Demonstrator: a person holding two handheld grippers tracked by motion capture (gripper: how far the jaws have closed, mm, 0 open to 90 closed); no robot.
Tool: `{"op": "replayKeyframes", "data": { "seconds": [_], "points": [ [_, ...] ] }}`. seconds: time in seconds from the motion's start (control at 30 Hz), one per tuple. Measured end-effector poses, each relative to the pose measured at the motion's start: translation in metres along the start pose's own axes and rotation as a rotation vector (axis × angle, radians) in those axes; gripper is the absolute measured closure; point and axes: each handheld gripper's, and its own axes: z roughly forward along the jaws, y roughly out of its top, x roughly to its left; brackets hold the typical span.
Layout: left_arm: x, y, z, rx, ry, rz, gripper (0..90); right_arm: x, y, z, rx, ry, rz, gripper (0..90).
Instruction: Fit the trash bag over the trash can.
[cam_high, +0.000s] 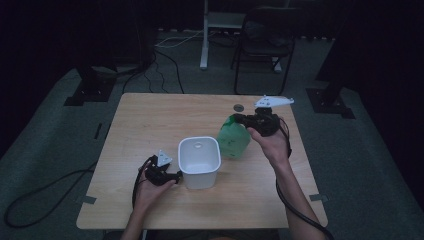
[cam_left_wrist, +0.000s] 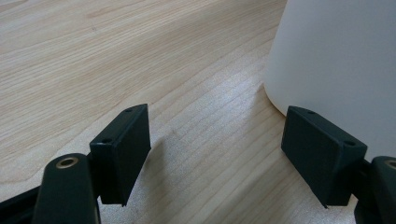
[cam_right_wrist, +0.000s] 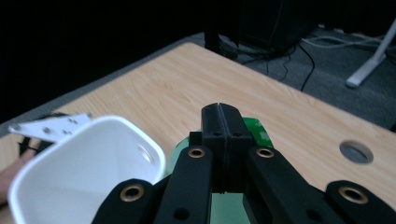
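Right gripper (cam_right_wrist: 222, 154) is clamped shut on the thin, floppy green bag (cam_high: 233, 141); looks light, so pinching its top edge works. Left gripper (cam_left_wrist: 217, 154) sits wide open beside the stiff white bin (cam_high: 199, 162), holding nothing.

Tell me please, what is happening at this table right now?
A person works at a wooden table with a gripper in each hand. The right gripper is at the top of a green translucent bag, its jaws pressed together; whether they pinch the bag's edge is hard to tell. The bag is right beside a white container that is open at the top. The left gripper rests low by the container's side with jaws apart, holding nothing.
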Motion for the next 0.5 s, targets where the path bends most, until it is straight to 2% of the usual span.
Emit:
{"op": "replayKeyframes", "data": {
  "seconds": [0.27, 0.5],
  "points": [
    [0.000, 0.000, 0.000, 0.003, 0.001, 0.001, 24.7, 0.010, 0.029, -0.012, -0.054, 0.046, -0.021, 90.0],
    [0.000, 0.000, 0.000, 0.005, -0.001, 0.002, 24.7, 0.024, 0.048, -0.016, -0.078, 0.100, -0.043, 90.0]
  ]
}}
